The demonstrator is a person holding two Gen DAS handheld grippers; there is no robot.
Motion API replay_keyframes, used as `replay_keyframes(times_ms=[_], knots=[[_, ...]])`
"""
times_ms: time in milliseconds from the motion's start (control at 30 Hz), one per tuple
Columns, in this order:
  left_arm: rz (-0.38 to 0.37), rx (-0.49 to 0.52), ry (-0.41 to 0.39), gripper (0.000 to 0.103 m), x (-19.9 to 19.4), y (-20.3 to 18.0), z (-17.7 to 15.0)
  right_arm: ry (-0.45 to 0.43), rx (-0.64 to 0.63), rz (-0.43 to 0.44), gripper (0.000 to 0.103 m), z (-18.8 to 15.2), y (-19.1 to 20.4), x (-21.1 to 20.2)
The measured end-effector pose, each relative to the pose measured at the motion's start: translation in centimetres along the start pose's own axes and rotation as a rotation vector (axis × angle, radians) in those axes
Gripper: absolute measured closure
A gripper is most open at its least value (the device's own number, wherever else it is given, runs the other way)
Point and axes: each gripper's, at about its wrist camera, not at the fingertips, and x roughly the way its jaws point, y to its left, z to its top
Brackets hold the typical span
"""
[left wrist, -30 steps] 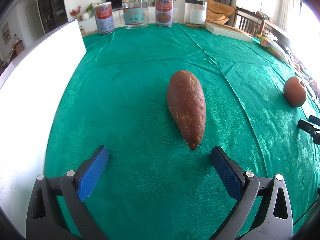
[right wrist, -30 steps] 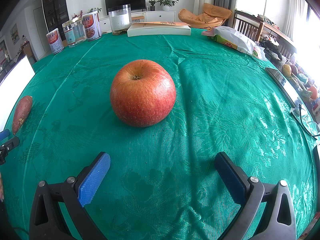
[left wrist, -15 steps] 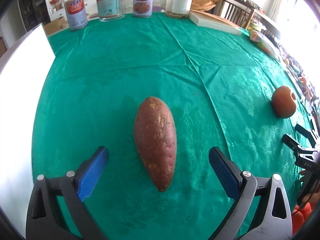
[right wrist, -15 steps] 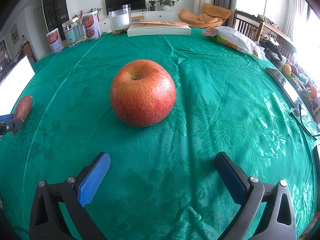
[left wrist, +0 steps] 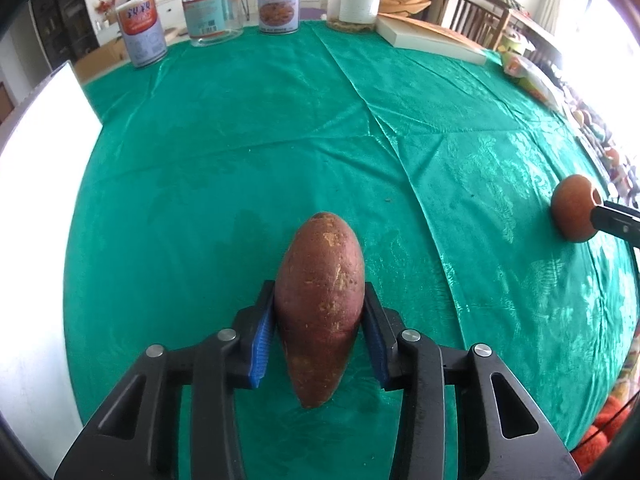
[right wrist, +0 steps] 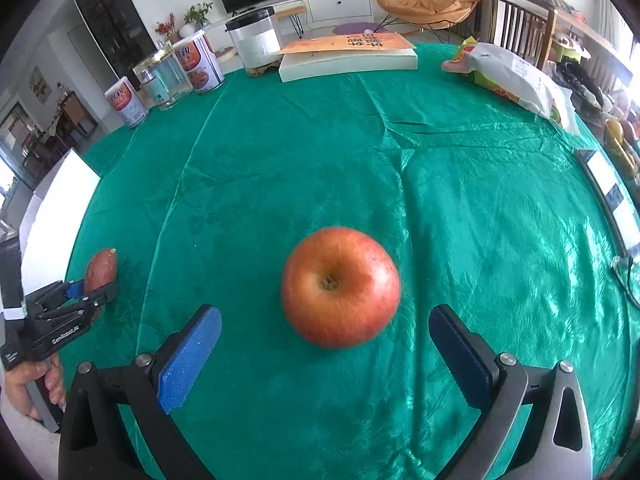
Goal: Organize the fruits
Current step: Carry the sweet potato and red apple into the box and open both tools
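My left gripper (left wrist: 320, 332) is shut on a reddish-brown sweet potato (left wrist: 320, 304) that lies lengthwise between its blue pads on the green tablecloth (left wrist: 280, 140). The right wrist view shows that gripper (right wrist: 86, 294) and the sweet potato (right wrist: 100, 268) at far left. A red apple (right wrist: 340, 286) sits on the cloth just ahead of my right gripper (right wrist: 326, 344), which is open with a pad on either side of the apple's near edge. The apple (left wrist: 574, 208) also shows at the right of the left wrist view.
Tins and jars (left wrist: 208, 12) and a flat box (left wrist: 432, 38) line the table's far edge. A white board (left wrist: 36, 168) stands along the left side. A snack bag (right wrist: 512, 76) lies at the far right; a tablet (right wrist: 608, 188) lies near the right edge.
My left gripper has moved forward over the sweet potato and shut on it. My right gripper has moved toward the apple, which now sits close between the open pads.
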Motion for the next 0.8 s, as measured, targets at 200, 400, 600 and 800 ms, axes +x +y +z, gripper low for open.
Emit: replay_keyframes(times_ms=[200, 400, 600, 800], knots=[[-0.072, -0.084, -0.003, 0.063, -1.8, 1.6, -1.2, 0.082, 0.082, -0.003, 0.035, 0.7, -0.9, 1.4], [-0.344, -0.172, -0.059, 0.063, -10.5, 3.0, -5.0, 0.010, 0.091, 0.199, 0.035, -1.4, 2.4, -4.0], [-0.515, -0.267, -0.183, 0.063, -23.0, 9.4, -8.3, -0.063, -0.053, 0.461, 0.035, -1.0, 14.4, -11.0], [-0.210, -0.365, -0.271, 0.063, -27.7, 21.2, -8.8, -0.019, -0.309, 0.694, 0.035, -1.9, 32.4, -13.6]])
